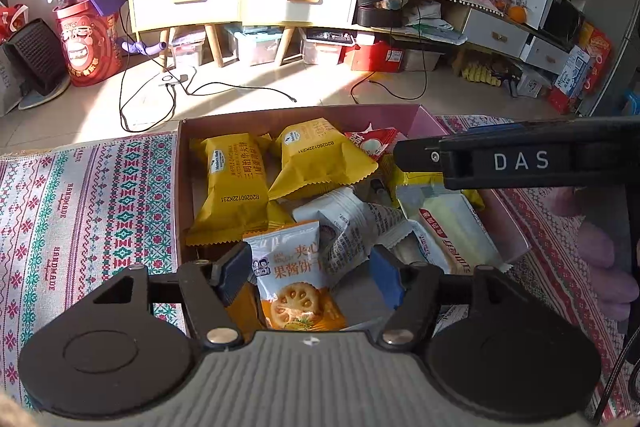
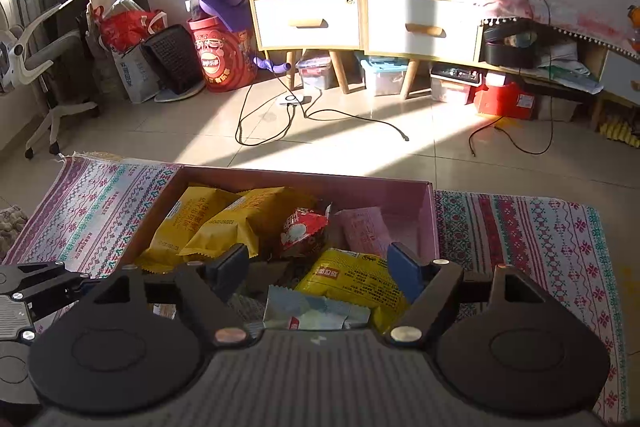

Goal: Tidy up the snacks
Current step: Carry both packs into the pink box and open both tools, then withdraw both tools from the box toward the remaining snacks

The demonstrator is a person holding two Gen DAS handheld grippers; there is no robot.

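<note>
The left claw (image 1: 308, 277) hangs with its jaws apart around a white-and-orange biscuit packet (image 1: 294, 277) showing a lotus-root-shaped cracker and Chinese characters, not pinching it. The packet lies at the near edge of a pink cardboard box (image 1: 420, 117) on a cloth (image 1: 80, 211) woven with "HANDMADE" over the table. Two yellow packets (image 1: 232, 187) bear the code "B202601 22K231". The right claw (image 2: 316, 273), marked "DAS" on its side, gapes above a yellow pouch (image 2: 356, 281) inside the box.
</note>
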